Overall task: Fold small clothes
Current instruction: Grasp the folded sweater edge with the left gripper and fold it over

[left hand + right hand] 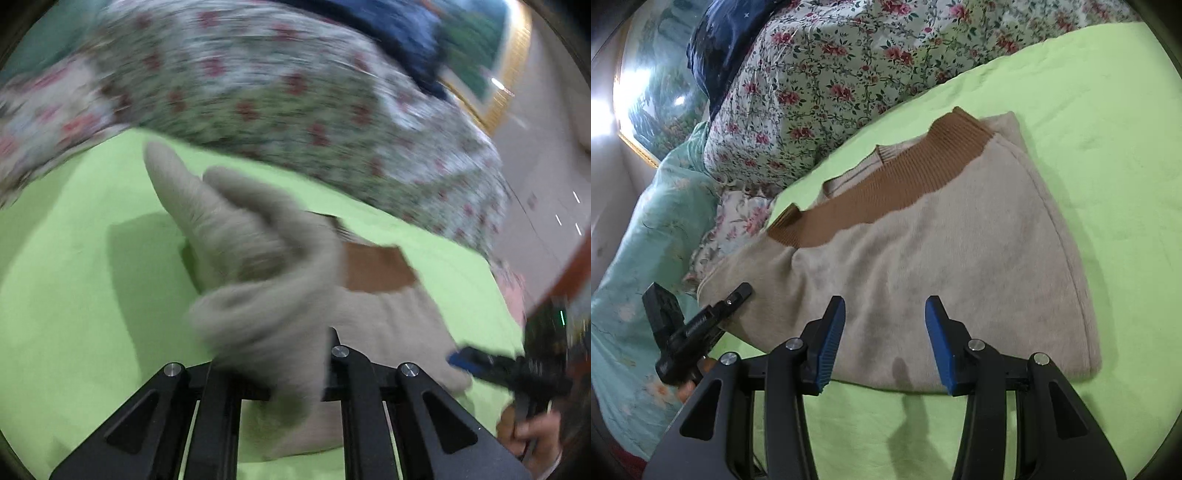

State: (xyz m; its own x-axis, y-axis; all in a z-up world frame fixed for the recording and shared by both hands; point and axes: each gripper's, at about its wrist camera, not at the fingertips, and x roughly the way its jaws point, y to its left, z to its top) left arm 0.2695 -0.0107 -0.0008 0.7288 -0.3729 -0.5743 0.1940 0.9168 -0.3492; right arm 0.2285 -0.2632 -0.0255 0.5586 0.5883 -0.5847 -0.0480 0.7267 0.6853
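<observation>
Sweater point(923, 258) on green sheet point(1089, 147), part folded. Left gripper point(291, 354) pinching bunched sleeve fabric; carry it across body, lay flat, avoid dragging. Right gripper point(884, 339) spread, hovering over hem; pin hem while fold lands.

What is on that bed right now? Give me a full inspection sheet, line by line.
Surface: lime-green sheet, lightly wrinkled.
Job's things: beige sweater with brown ribbed collar, lying mostly flat; one part bunched up at the left gripper.
Clutter: floral quilt, navy cloth, teal floral cover, all beside the sheet.
Grippers: left gripper seems shut on the sweater's edge; right gripper open above the sweater.
Cables: nothing seen.
Surroundings: framed landscape picture on the wall.
</observation>
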